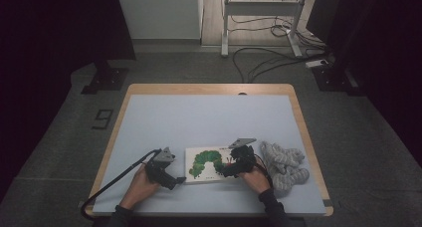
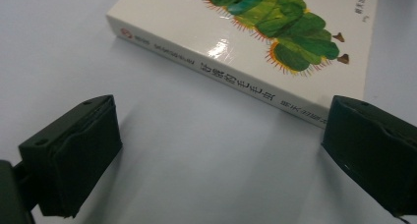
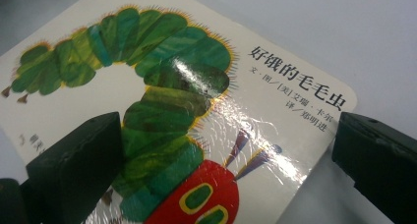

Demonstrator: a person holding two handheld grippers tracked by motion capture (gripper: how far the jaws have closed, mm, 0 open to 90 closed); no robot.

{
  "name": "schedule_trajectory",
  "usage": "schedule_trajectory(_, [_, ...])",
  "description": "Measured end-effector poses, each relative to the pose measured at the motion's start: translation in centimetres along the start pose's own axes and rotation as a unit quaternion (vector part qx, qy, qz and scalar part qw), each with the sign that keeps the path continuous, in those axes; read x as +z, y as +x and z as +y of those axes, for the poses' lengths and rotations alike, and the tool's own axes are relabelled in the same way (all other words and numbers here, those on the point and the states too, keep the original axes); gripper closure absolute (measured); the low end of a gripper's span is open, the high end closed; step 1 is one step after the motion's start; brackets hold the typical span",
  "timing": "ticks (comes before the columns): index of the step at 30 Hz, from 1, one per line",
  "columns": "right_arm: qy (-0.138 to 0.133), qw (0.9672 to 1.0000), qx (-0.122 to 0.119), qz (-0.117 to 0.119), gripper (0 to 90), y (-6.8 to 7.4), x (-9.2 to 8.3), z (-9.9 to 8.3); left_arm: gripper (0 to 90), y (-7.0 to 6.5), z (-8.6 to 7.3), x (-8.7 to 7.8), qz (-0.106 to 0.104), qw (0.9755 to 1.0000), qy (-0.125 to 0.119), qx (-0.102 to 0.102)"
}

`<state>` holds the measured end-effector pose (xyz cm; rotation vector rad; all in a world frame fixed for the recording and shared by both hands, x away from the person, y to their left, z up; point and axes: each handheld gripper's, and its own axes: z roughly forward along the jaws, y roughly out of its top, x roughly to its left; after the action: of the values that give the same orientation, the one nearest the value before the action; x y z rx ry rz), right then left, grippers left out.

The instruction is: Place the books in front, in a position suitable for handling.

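A white picture book [image 1: 208,164] with a green caterpillar on its cover lies flat near the table's front edge. Its spine with printed characters [image 2: 231,79] faces my left gripper [image 2: 221,160], which stands open just off the book's left side, nothing between its jaws. My left gripper [image 1: 174,179] rests low on the table mat. My right gripper [image 1: 230,168] hovers over the book's right part, above the caterpillar's red head [image 3: 201,197]. My right gripper [image 3: 226,170] is open wide, its jaws spread over the cover [image 3: 162,96] without pressing on it.
A bundle of grey and white striped cloth [image 1: 285,165] lies right of the book, close to my right hand. The pale blue mat [image 1: 199,122] covers the wooden table [image 1: 303,117]. Cables and a desk frame [image 1: 259,18] stand on the floor beyond.
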<state>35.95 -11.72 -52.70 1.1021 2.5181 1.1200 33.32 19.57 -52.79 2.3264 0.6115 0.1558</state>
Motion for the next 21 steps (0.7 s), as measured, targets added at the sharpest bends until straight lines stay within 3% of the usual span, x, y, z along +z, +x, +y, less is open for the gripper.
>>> schedule_trajectory(14, [0.005, 0.9984, -0.039, 0.041, 0.0, -0.2, 2.2, 2.2, 0.0, -2.7, -0.3, 0.0, -0.012, 0.9999, 0.002, 0.006])
schedule_trajectory(21, [0.008, 0.9978, -0.05, 0.043, 0.0, 0.0, 2.6, 2.7, 0.0, -3.4, -0.4, -0.1, 0.001, 0.9999, -0.002, -0.012])
